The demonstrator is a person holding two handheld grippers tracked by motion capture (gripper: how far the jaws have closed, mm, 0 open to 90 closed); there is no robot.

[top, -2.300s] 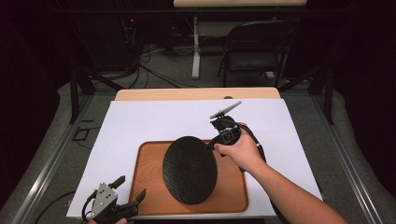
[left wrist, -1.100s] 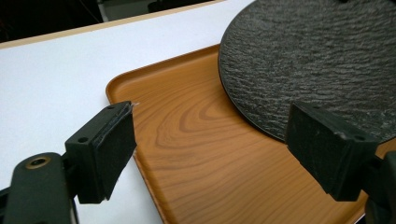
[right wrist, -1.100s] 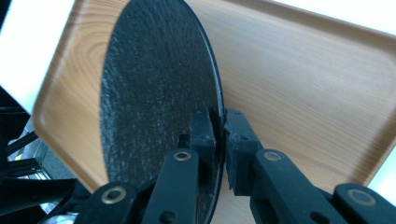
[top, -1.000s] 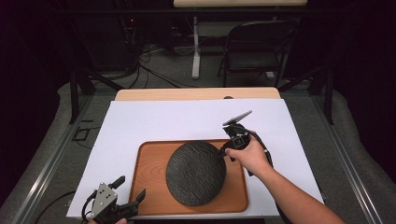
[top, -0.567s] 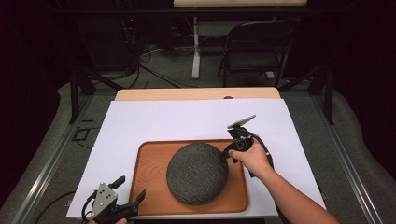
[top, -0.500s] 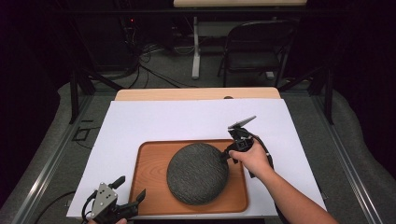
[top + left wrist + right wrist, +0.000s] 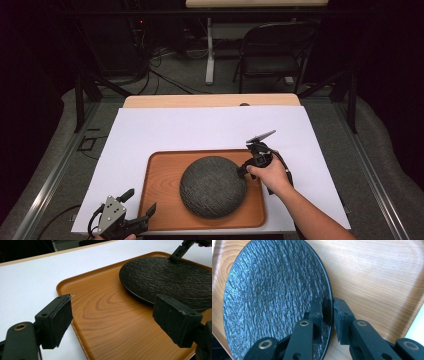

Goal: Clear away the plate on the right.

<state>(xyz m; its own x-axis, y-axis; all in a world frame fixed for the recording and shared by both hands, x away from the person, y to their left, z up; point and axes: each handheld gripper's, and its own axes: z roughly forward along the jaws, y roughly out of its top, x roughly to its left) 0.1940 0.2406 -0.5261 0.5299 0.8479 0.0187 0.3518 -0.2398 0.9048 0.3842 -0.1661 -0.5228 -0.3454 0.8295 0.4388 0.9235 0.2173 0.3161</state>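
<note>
While the dark plate lies flat on the wooden tray on the worktop, the right tool meets its rim. Left view: the left tool gapes, empty. Right view: jaws just opening, astride the rim, one pad apart from it.

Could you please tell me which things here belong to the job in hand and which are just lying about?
In the job: the dark plate, the wooden tray under it, and the right gripper at the plate's rim, jaws just easing apart.

Lying about: the left gripper waiting open near the tray's corner, the white sheet, the folding chair.
</note>
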